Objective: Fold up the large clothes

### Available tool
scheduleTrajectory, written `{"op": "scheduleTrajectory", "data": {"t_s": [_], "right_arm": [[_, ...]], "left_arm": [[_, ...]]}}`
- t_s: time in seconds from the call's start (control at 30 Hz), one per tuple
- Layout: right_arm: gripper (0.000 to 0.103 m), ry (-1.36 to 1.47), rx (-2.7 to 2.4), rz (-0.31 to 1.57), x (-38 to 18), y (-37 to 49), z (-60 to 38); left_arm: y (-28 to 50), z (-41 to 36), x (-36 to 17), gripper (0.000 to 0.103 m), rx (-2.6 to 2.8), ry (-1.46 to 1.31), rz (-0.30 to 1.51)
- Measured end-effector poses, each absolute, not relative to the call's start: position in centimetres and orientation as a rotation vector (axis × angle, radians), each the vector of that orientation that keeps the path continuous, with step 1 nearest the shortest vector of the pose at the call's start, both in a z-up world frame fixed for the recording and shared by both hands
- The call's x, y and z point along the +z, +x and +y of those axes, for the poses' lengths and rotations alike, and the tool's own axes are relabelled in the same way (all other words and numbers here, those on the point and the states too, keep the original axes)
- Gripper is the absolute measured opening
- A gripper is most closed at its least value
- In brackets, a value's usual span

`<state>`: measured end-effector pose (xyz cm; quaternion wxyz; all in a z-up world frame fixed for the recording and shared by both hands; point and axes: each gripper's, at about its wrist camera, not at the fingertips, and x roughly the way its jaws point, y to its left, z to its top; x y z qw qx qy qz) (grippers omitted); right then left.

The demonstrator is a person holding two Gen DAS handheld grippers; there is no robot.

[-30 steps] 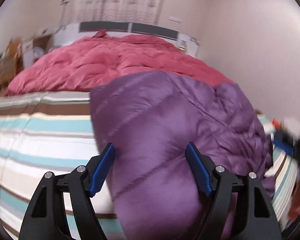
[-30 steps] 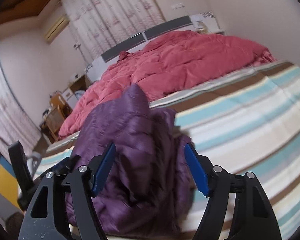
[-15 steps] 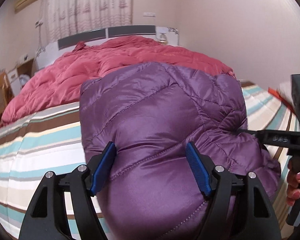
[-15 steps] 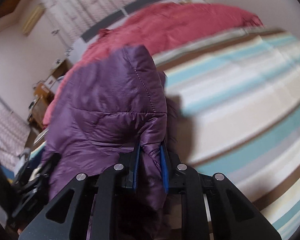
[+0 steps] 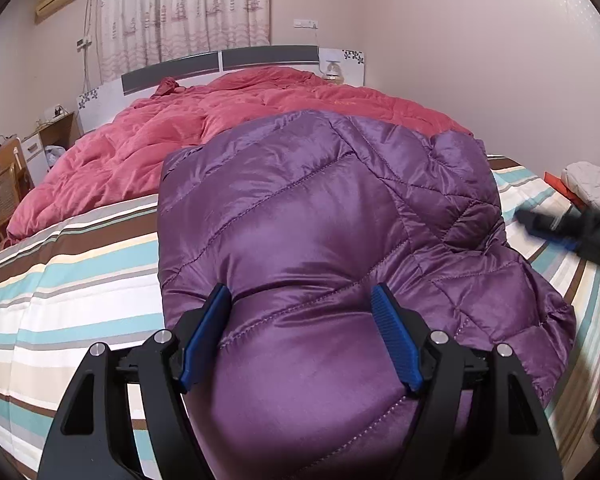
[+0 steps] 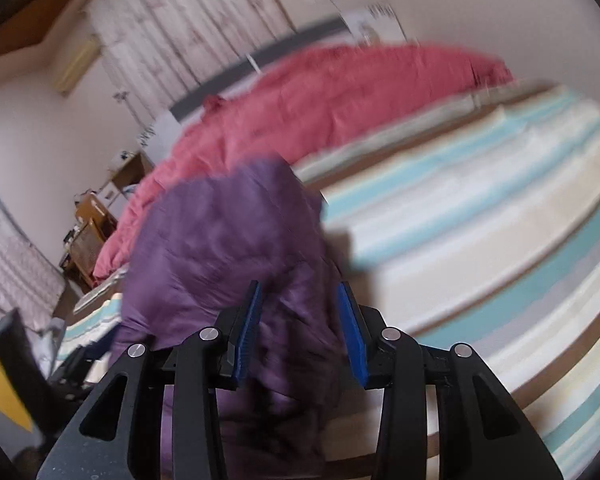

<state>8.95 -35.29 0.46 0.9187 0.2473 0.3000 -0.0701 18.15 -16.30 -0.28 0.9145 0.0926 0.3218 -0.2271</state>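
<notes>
A purple quilted down jacket (image 5: 324, 216) lies bunched and folded over on the striped bedsheet (image 5: 60, 280). My left gripper (image 5: 302, 304) is open, its blue pads on either side of the jacket's near bulge without clamping it. In the right wrist view the jacket (image 6: 228, 240) is blurred by motion. My right gripper (image 6: 300, 304) is open, its jaws apart with jacket fabric between and below them. The right gripper also shows as a dark blur at the right edge of the left wrist view (image 5: 572, 228).
A red duvet (image 5: 220, 120) is heaped toward the headboard (image 5: 260, 56). A wall runs along the bed's right side. A wooden chair (image 5: 0, 200) and a bedside cabinet (image 5: 48, 140) stand to the left. White cloth (image 5: 588, 184) lies at far right.
My right gripper was shut on a jacket fold half a second ago; it has opened and pulled back. The jacket has settled lower on the bed. My left gripper stays open.
</notes>
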Motion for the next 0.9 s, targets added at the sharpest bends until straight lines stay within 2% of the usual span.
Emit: {"op": "scheduleTrajectory", "data": {"t_s": [0.1, 0.2, 0.3, 0.4, 0.53, 0.73, 0.9], "right_arm": [[0.039, 0.407, -0.095, 0.585, 3.5, 10.8, -32.9], [0.039, 0.334, -0.085, 0.614, 4.0, 14.1, -31.4], [0.039, 0.306, -0.117, 0.673, 2.2, 17.1, -31.4], [0.031, 0.307, -0.144, 0.735, -0.7, 18.7, -32.6], [0.029, 0.272, -0.148, 0.751, -3.7, 19.1, -32.6], [0.029, 0.256, -0.151, 0.751, -4.6, 19.5, -32.3], [0.029, 0.281, -0.146, 0.748, -4.6, 19.5, -32.6]], "left_arm": [[18.1, -16.4, -0.3, 0.072, -0.463, 0.19, 0.665], [18.1, -16.4, -0.4, 0.072, -0.464, 0.19, 0.668], [18.3, -16.3, -0.4, 0.072, -0.464, 0.186, 0.674], [18.3, -16.4, -0.6, 0.072, -0.464, 0.179, 0.678], [18.4, -16.8, -0.8, 0.072, -0.464, 0.188, 0.669], [18.4, -17.1, -0.5, 0.073, -0.447, 0.196, 0.679], [20.4, -17.0, 2.2, 0.077, -0.431, 0.144, 0.734]]}}
